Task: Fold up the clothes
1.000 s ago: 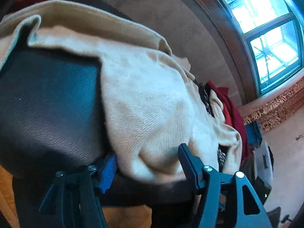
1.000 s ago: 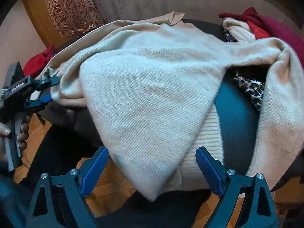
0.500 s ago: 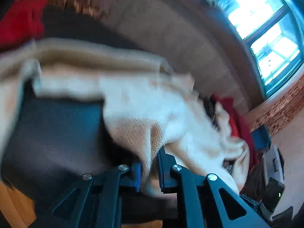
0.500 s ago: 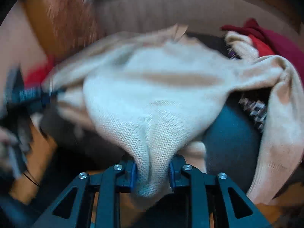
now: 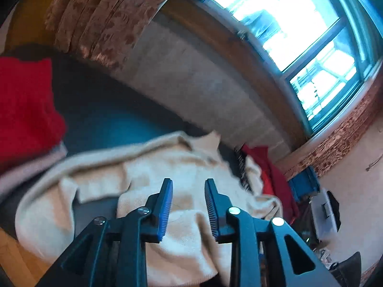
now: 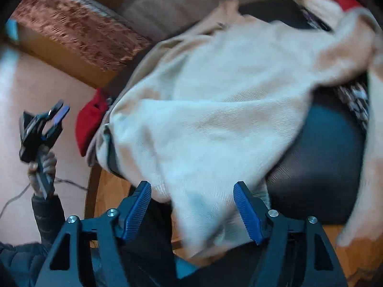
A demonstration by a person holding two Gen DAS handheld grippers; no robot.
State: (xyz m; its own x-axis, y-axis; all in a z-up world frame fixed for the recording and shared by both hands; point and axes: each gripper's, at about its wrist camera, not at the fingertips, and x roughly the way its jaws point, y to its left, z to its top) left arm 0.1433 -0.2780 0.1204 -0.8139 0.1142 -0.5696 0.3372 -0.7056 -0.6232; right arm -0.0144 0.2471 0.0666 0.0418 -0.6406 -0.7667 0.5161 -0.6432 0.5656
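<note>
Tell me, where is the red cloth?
In the left wrist view the red cloth lies at the far left on the dark seat, beside the cream sweater.

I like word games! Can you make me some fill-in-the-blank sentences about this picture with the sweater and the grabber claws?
1. The big knitted sweater spread over the dark seat is coloured ____.
2. The gripping pads on the right gripper are coloured ____.
3. The small garment peeking out at the sweater's left edge is coloured ____.
4. Behind the left gripper, bright daylight comes through a ____.

Missing words: cream; blue; red; window
</note>
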